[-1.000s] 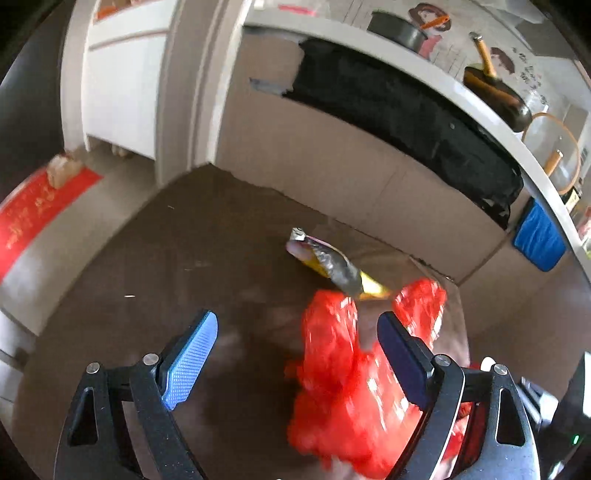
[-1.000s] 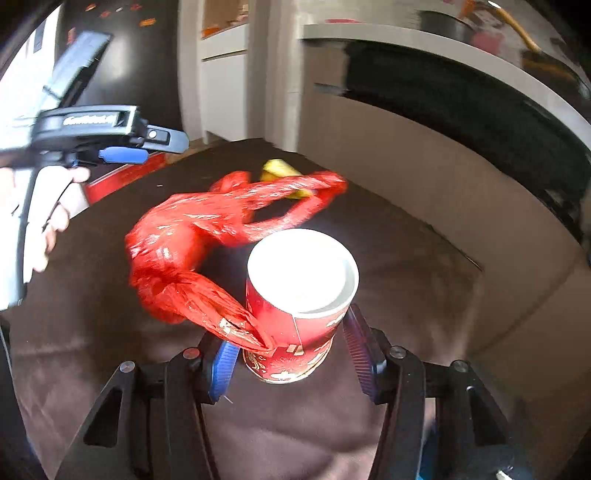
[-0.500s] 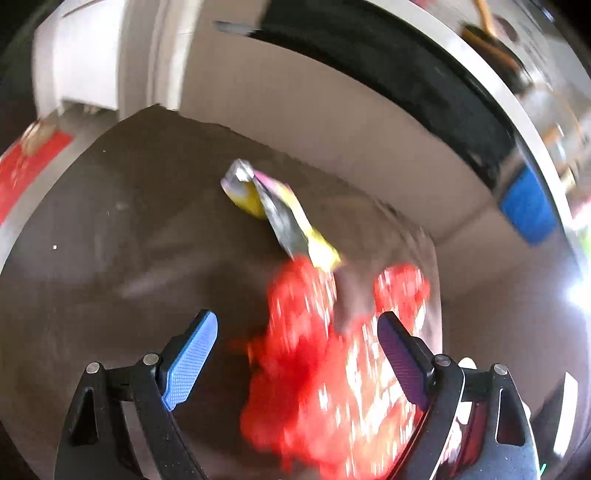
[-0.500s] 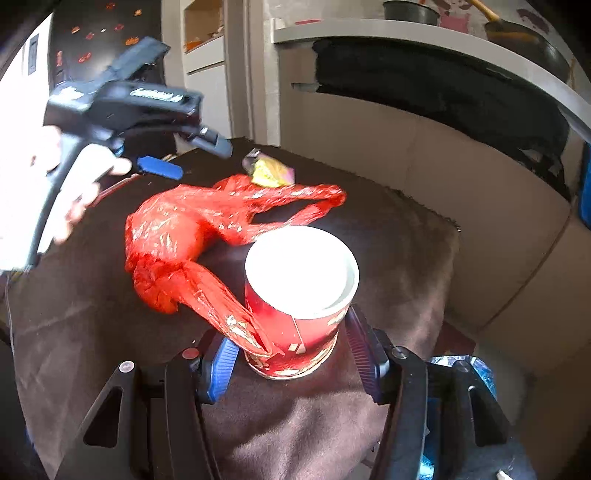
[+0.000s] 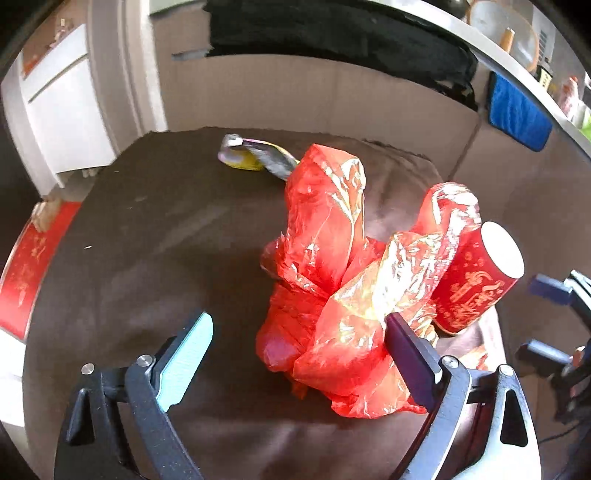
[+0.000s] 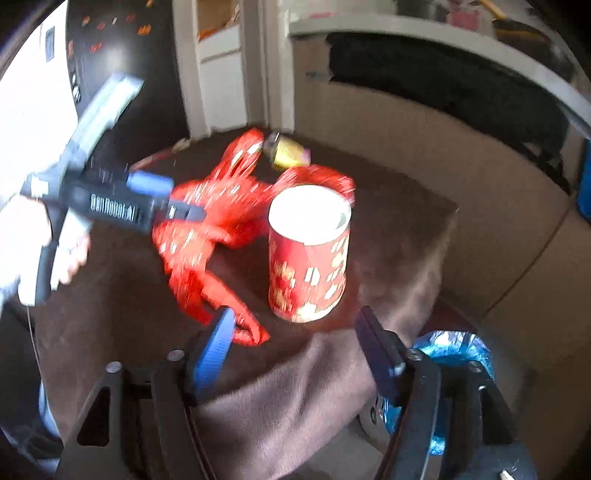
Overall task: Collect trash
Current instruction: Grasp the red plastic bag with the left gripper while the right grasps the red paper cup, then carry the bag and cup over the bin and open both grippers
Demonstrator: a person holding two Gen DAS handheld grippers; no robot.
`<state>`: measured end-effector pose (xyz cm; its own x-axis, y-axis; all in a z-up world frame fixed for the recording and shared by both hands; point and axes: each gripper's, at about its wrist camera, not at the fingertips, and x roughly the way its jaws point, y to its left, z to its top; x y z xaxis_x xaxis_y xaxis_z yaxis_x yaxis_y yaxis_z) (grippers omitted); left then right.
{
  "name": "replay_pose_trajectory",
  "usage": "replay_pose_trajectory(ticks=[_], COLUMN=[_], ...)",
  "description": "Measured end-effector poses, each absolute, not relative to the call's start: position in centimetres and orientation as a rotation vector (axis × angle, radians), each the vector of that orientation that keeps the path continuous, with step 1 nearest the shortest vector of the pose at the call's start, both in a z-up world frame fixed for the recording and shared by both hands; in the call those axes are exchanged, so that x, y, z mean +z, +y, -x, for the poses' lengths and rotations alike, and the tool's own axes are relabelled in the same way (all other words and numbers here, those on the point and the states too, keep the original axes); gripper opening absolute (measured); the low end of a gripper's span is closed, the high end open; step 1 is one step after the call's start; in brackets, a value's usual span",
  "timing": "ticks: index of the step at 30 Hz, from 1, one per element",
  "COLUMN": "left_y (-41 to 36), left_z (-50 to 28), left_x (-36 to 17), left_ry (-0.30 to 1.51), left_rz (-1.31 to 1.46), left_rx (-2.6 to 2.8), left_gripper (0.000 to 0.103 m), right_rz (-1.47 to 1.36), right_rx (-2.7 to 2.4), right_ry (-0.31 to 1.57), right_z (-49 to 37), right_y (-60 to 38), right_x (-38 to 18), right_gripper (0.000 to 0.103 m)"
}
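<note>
A crumpled red plastic bag (image 5: 332,280) lies on the brown cloth-covered table (image 5: 147,236); it also shows in the right wrist view (image 6: 218,214). A red paper cup (image 6: 310,254) stands upright beside it, seen too in the left wrist view (image 5: 476,280). A yellow and silver snack wrapper (image 5: 255,155) lies at the table's far side, seen also in the right wrist view (image 6: 288,151). My left gripper (image 5: 299,354) is open, low over the bag's near side. My right gripper (image 6: 295,350) is open and empty, just short of the cup.
A bin lined with a blue bag (image 6: 450,369) stands on the floor below the table's right edge. A beige counter front (image 5: 332,96) with black cloth (image 5: 332,33) runs behind the table. A white cabinet (image 5: 62,103) and a red mat (image 5: 26,273) are at the left.
My right gripper has opened, let go of the cup and drawn back; the cup stands on the table. My left gripper has moved nearer the red bag.
</note>
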<state>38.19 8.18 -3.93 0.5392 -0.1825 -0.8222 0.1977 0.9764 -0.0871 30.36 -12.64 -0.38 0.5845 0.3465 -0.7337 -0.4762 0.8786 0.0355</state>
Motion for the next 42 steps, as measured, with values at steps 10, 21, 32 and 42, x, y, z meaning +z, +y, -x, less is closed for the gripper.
replay_pose_trajectory(ticks=[10, 21, 32, 42], left_y=[7.8, 3.0, -4.6, -21.2], left_z=[-38.9, -39.8, -36.7, -38.4], left_x=[-4.6, -4.3, 2.3, -3.8], left_ry=[1.019, 1.02, 0.876, 0.975], left_rz=[0.111, 0.058, 0.016, -0.039], left_rx=[-0.22, -0.188, -0.309, -0.483], left_gripper=[0.094, 0.068, 0.058, 0.058], right_rz=[0.146, 0.142, 0.068, -0.003], right_rx=[0.368, 0.355, 0.273, 0.03], right_ry=[0.784, 0.767, 0.704, 0.739], right_z=[-35.5, -33.2, -30.6, -29.9], right_y=[-9.8, -14.3, -21.2, -34.2], right_x=[-1.4, -1.2, 0.7, -2.0], right_gripper=[0.05, 0.05, 0.05, 0.05])
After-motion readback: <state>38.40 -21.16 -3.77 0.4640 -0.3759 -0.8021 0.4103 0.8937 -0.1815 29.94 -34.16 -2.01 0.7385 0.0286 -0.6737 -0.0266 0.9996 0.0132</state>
